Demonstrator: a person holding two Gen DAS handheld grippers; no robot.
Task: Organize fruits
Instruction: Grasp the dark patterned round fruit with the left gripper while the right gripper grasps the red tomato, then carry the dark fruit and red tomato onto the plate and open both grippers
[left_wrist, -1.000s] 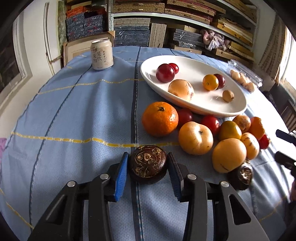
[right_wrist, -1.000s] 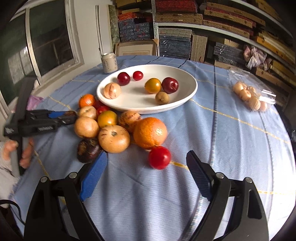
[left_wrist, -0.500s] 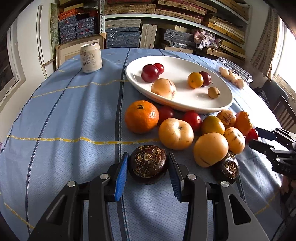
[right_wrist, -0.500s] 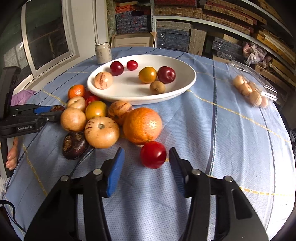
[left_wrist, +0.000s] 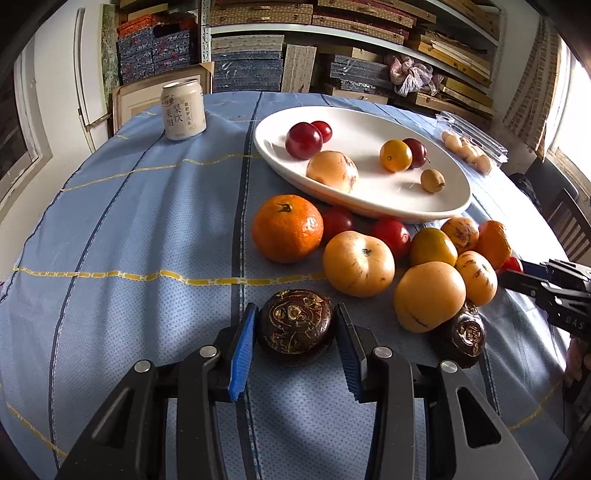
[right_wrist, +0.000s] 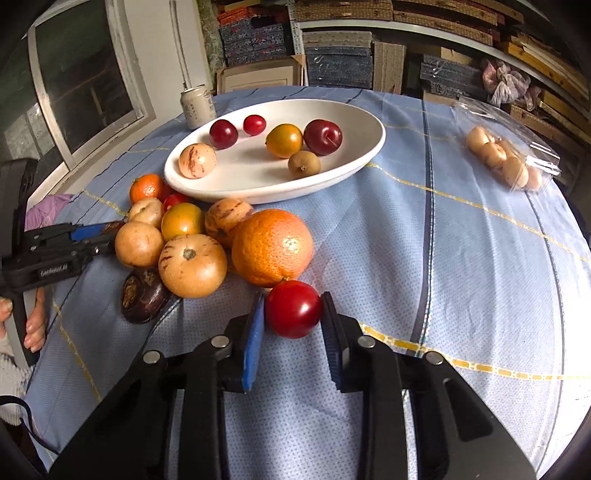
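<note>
Gripping a dark fruit (left_wrist: 294, 325), left tool (left_wrist: 295, 345); right tool (right_wrist: 293, 323) clamps a red plum (right_wrist: 293, 308).

Daylight is admitted from a window (left_wrist: 569, 110) at the right edge of the left wrist view, where it is overexposed to white; a darker window (right_wrist: 85, 92) is seen at the left of the right wrist view. Soft, broad shadows are cast on the blue cloth (left_wrist: 147, 229) of the worktop, and a bright glare patch is seen on the white plate (left_wrist: 369, 177). Small highlights are carried by the red fruit (right_wrist: 293, 308) and the orange (right_wrist: 271, 247). Strong fisheye curvature is shown throughout, with black vignetted corners. Focus is sharp at centre; the shelves (right_wrist: 443, 22) behind are softened and dim.
</note>
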